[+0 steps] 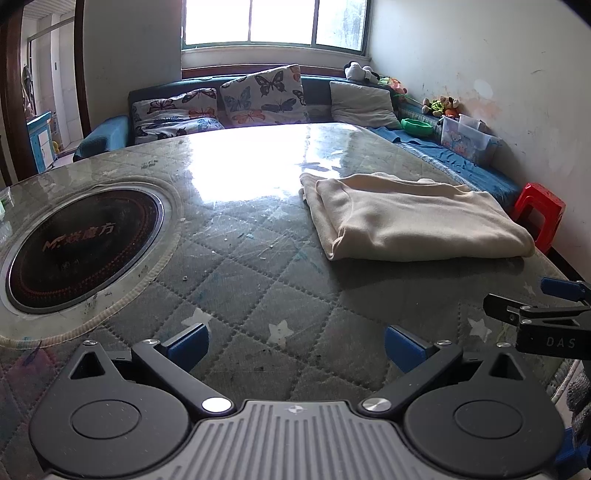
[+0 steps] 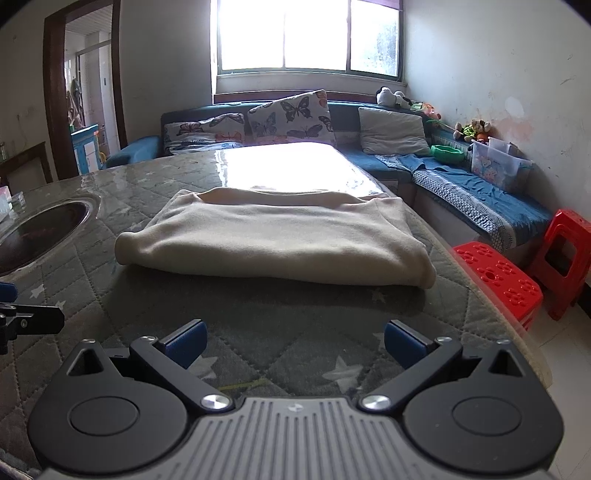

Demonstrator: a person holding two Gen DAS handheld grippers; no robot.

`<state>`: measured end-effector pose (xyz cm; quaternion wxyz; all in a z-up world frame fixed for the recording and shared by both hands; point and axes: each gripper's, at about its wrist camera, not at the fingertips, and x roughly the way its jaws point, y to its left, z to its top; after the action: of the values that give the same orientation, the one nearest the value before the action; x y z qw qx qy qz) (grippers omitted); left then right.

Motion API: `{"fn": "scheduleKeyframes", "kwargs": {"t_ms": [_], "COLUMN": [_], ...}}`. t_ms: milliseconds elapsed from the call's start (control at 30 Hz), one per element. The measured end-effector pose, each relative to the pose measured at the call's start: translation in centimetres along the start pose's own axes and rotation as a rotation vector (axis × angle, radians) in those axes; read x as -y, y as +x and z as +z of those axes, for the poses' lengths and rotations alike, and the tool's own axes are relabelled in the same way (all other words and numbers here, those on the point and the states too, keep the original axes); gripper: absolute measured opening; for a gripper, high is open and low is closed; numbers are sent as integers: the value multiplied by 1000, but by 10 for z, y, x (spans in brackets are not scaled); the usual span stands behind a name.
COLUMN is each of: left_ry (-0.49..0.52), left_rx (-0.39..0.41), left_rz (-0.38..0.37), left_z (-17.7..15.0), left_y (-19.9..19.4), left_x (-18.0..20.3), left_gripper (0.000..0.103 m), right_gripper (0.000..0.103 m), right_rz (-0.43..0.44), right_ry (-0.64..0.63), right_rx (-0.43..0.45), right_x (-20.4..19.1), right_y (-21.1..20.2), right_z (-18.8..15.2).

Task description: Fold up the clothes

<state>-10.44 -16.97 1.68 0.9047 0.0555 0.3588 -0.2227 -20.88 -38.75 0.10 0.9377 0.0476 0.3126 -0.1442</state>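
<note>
The cream-coloured folded cloth garment [image 2: 275,242] lies flat on the grey quilted, star-patterned table cover [image 2: 280,354], toward the table's right-hand side, folded into a rough rectangle with its thick folded edge facing the cameras. In the left wrist view the same garment [image 1: 413,218] sits ahead and to the right, well apart from the round black induction hob [image 1: 79,245] set into the table on the left.

The left gripper [image 1: 295,345] has its blue-padded fingers spread wide, holding nothing, above bare table cover short of the garment. The right gripper [image 2: 293,343] is likewise spread and empty, near the garment's front edge but not touching it.

Beyond the table: a blue sofa [image 2: 480,206] with butterfly-print cushions [image 2: 291,118] beneath a bright window [image 2: 306,35]. Red plastic stools [image 2: 498,280] stand on the floor at the right.
</note>
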Motion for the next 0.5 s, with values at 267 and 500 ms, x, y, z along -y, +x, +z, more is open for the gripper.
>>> {"fn": "scheduleKeyframes", "kwargs": {"t_ms": [267,500], "left_ry": [-5,-6], "left_rx": [-8,-9], "left_rz": [1,-2], "left_z": [-1,-1], "left_y": [2,4], "left_x": [-2,-1], "left_gripper": [103,103], "right_gripper": [103,103], "right_rz": [-19,-28], "right_ry": [20,15], "right_rx": [2,-10], "right_x": [0,-1], "right_y": [-1,1], "right_z": [-1,-3]}}
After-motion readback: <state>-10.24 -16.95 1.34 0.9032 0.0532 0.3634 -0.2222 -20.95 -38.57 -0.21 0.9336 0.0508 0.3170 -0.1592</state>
